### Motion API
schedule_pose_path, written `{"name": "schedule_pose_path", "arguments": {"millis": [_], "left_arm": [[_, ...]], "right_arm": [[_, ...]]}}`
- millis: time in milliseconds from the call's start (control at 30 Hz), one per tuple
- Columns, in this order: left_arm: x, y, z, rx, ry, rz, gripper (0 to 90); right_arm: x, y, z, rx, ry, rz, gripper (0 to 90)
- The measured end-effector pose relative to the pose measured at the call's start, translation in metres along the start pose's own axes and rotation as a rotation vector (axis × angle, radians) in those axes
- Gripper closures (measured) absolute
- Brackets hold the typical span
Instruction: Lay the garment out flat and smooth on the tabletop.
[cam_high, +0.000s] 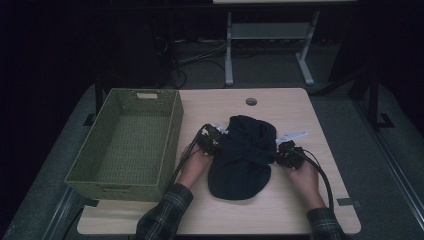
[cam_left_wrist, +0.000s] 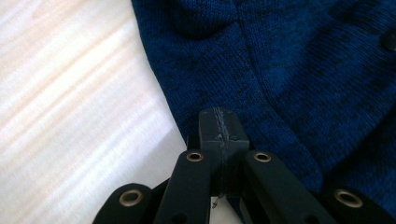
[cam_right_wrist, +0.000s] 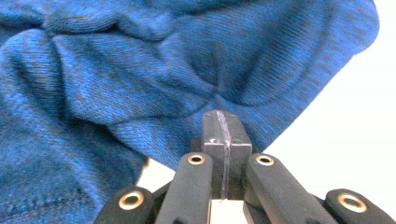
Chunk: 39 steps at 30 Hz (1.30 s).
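A dark blue knitted garment (cam_high: 242, 155) lies bunched in the middle of the light wooden table (cam_high: 295, 107), between my two grippers. My left gripper (cam_high: 212, 137) is at the garment's left edge. Its jaws are pressed together at the cloth's border (cam_left_wrist: 219, 123), with knit (cam_left_wrist: 303, 70) spreading out beyond the tip. My right gripper (cam_high: 286, 150) is at the right edge. Its jaws (cam_right_wrist: 223, 126) are closed where folds of the garment (cam_right_wrist: 116, 84) gather toward the tip. A hand in a plaid sleeve holds each gripper.
A green woven basket (cam_high: 172, 135) stands empty on the table's left side, close to my left hand. A round cable hole (cam_high: 251, 101) is near the far edge. A white frame (cam_high: 229, 50) and cables lie on the dark floor beyond.
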<state>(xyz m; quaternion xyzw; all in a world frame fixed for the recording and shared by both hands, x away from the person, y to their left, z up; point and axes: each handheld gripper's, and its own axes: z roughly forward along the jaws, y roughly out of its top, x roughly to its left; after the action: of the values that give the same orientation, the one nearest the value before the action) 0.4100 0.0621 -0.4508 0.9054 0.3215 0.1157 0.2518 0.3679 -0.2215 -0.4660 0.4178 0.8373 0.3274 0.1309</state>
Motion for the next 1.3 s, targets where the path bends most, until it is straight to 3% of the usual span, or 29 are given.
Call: {"name": "schedule_pose_path", "arguments": {"millis": [167, 267, 433, 533, 700, 867, 933, 1033, 1300], "left_arm": [[-0.010, -0.011, -0.008, -0.001, -0.006, 0.028, 90.0], [-0.012, -0.016, -0.009, -0.021, -0.009, 0.016, 90.0], [-0.009, -0.021, -0.011, -0.044, -0.035, -0.005, 90.0], [-0.010, -0.022, -0.011, -0.049, -0.023, 0.004, 90.0], [-0.009, -0.023, -0.011, -0.055, -0.031, 0.002, 90.0], [-0.007, -0.023, -0.011, -0.056, -0.042, -0.004, 90.0], [-0.007, -0.023, -0.011, -0.056, -0.042, -0.005, 90.0], [-0.008, -0.023, -0.011, -0.056, -0.040, -0.005, 90.0], [-0.009, -0.023, -0.011, -0.055, -0.030, -0.003, 90.0]], "right_arm": [[-0.006, -0.007, -0.009, 0.014, -0.044, -0.010, 90.0], [-0.007, -0.009, -0.012, 0.016, -0.033, 0.010, 90.0], [0.002, -0.012, -0.028, -0.058, 0.047, 0.029, 89.0], [0.011, -0.014, -0.041, -0.093, 0.088, 0.017, 79.1], [0.025, -0.023, -0.055, -0.115, 0.116, -0.005, 72.5], [0.031, -0.032, -0.048, -0.068, 0.134, 0.000, 66.7], [0.031, -0.033, -0.041, -0.041, 0.141, 0.013, 70.6], [0.031, -0.034, -0.035, -0.005, 0.144, 0.018, 85.0], [0.043, -0.041, -0.069, -0.013, 0.083, 0.001, 86.7]]}}
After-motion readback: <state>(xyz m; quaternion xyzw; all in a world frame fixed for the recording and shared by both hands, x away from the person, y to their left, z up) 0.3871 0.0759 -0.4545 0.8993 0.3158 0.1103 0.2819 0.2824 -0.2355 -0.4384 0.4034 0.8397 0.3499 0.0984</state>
